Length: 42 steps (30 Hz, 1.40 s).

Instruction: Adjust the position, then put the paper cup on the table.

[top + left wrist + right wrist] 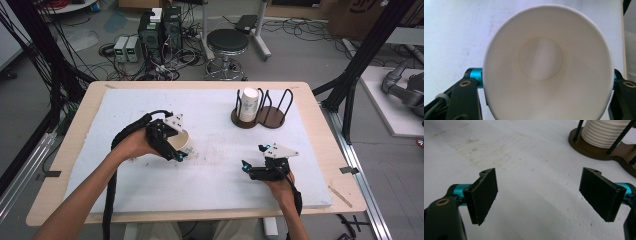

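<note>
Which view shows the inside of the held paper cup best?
The left gripper view: it looks straight into the paper cup, empty down to its round bottom, held by the left gripper. The high view shows it small, tilted, rim toward the right. The right gripper view gives nothing on it.

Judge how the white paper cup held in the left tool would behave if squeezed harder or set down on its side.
The paper cup looks thin-walled and empty, so probably light and easily crushed by the left tool. Its round, tapered shape would likely roll in a curve on the white mat.
</note>
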Each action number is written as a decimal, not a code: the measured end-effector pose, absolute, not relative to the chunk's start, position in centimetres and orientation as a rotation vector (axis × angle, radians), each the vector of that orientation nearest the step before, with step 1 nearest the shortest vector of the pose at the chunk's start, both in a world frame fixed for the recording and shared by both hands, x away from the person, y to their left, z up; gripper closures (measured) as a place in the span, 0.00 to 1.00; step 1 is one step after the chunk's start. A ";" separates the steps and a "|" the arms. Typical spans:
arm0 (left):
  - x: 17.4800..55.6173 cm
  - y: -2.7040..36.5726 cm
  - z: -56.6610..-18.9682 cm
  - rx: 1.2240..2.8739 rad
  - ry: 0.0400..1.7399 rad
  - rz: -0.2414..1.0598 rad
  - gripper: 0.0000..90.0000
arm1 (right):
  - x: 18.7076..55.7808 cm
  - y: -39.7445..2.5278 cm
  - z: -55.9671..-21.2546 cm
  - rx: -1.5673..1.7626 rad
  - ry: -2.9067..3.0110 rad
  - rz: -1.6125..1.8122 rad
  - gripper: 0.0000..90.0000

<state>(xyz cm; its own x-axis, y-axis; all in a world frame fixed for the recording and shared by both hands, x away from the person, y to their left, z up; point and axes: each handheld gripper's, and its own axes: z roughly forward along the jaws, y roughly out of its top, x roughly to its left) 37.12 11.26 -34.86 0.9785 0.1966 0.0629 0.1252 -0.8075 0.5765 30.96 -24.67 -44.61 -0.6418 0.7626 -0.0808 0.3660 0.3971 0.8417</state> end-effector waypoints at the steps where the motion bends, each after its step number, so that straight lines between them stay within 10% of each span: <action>1: 37.3 11.2 -34.7 2.527 0.223 0.160 0.33 | 31.0 -24.7 -44.7 0.970 2.194 1.156 0.17; 42: 39.0 10.4 -35.9 2.578 0.272 0.180 0.33 | 31.1 -24.8 -45.0 0.985 2.191 1.144 0.18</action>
